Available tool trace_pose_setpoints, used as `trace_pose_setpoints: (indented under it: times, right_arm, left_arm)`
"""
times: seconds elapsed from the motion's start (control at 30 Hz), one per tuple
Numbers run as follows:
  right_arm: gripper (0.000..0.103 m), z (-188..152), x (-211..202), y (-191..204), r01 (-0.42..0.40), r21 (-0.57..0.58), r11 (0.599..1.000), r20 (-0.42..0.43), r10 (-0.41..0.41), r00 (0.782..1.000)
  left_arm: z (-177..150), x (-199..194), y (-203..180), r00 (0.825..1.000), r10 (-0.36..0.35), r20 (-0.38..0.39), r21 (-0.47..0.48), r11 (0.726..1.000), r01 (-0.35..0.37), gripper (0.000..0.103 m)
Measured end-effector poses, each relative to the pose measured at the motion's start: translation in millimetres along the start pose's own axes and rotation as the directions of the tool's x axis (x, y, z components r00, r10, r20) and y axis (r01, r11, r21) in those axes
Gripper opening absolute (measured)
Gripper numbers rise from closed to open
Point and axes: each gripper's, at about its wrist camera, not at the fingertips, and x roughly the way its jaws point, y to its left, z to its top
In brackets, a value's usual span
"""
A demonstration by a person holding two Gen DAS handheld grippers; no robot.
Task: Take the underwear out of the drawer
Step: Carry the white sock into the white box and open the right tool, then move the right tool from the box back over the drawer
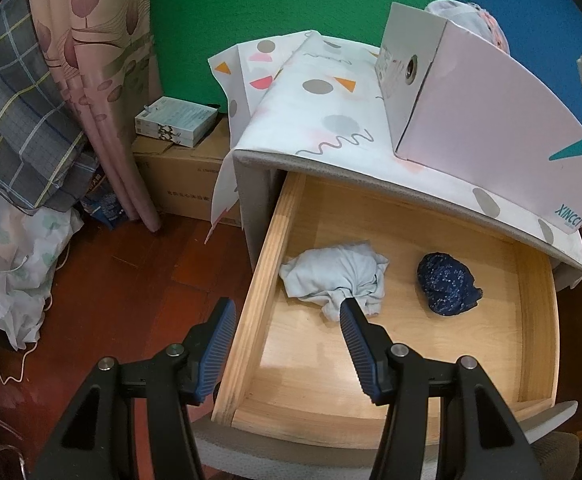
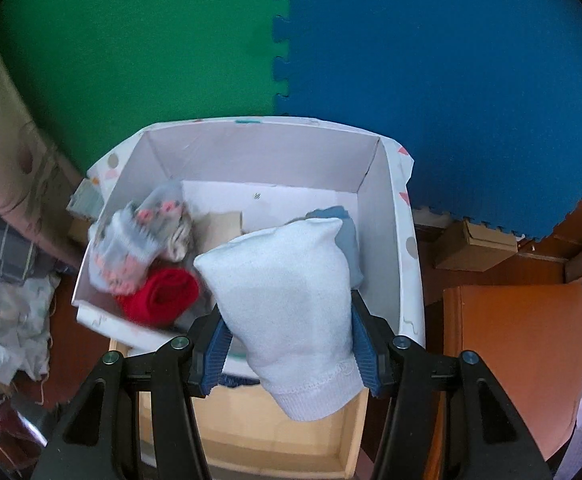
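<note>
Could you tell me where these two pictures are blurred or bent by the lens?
Left wrist view: sharp throughout, though the fisheye bows the drawer sides and the white box edge. Right wrist view: motion blur smears the patterned bundle and red roll; the held white garment stays crisp; corners dark.

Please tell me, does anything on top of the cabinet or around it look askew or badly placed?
Yes. The patterned paper cover on the cabinet top lies crooked: its left end folds up and hangs over the side. The white box sits near the front edge, above the open drawer. Nothing looks spilled or damaged.
</note>
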Motion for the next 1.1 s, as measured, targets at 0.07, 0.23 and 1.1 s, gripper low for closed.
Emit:
trace_pose_setpoints:
  times: [0.07, 0.23, 1.1]
  right_arm:
    - [0.051, 6, 9, -2, 0.005, 0.013, 1.000, -0.007, -0.005, 1.000]
    - [0.051, 15, 33, -8, 0.025, 0.048, 0.999, -0.029, -0.023, 0.999]
    - [0.065, 1, 44, -22, -0.003, 0.054, 0.999, -0.019, 0.004, 1.000]
  left_arm:
    - [0, 0, 2, 1.000, -0.004, 0.003, -0.008, 1.000, 0.004, 0.056]
    - [1, 0, 6, 1.000, -0.010, 0.005, -0.029, 1.000, 0.010, 0.056]
    - [1, 5, 13, 1.000, 0.008, -0.018, -0.050, 0.999, -0.009, 0.056]
